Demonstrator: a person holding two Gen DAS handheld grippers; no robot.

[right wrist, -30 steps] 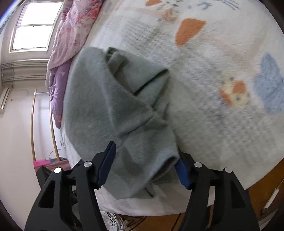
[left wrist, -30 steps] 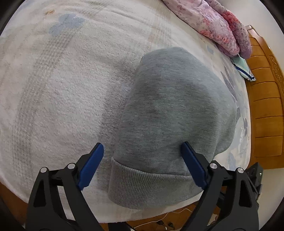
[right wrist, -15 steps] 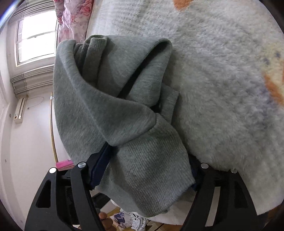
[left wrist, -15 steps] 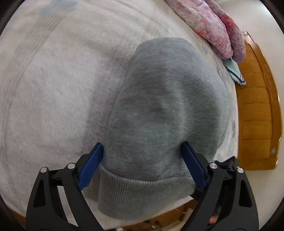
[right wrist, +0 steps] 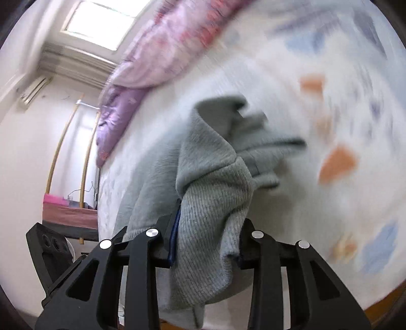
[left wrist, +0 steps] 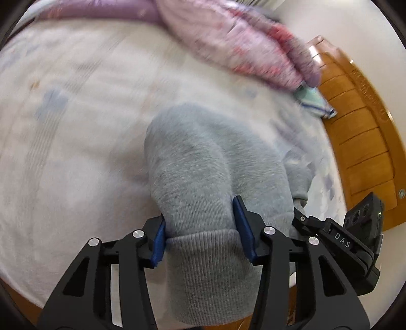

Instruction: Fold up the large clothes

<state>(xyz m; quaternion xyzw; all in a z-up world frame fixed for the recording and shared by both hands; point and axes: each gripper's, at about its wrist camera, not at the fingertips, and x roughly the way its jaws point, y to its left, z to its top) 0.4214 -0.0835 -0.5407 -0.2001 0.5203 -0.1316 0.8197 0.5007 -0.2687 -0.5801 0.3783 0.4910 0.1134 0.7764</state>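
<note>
A grey sweatshirt (left wrist: 203, 162) lies bunched on the white patterned bed blanket (left wrist: 76, 127). My left gripper (left wrist: 201, 228) is shut on its ribbed hem, which bulges between the blue pads. In the right wrist view the same grey sweatshirt (right wrist: 210, 162) is gathered in folds, and my right gripper (right wrist: 206, 233) is shut on a ribbed edge of it. Both views are motion-blurred. The other gripper's black body (left wrist: 355, 233) shows at the right of the left wrist view.
A pink floral quilt (left wrist: 241, 43) lies along the far side of the bed. A small pale green cloth (left wrist: 314, 101) lies by the wooden bed frame (left wrist: 360, 127). In the right wrist view there is a window (right wrist: 106, 22) and a rack (right wrist: 68, 152).
Both grippers have closed from open onto the sweatshirt's ribbed edges. The views have pulled back and tilted up, and the sweatshirt is bunched up and lifted at the near edge.
</note>
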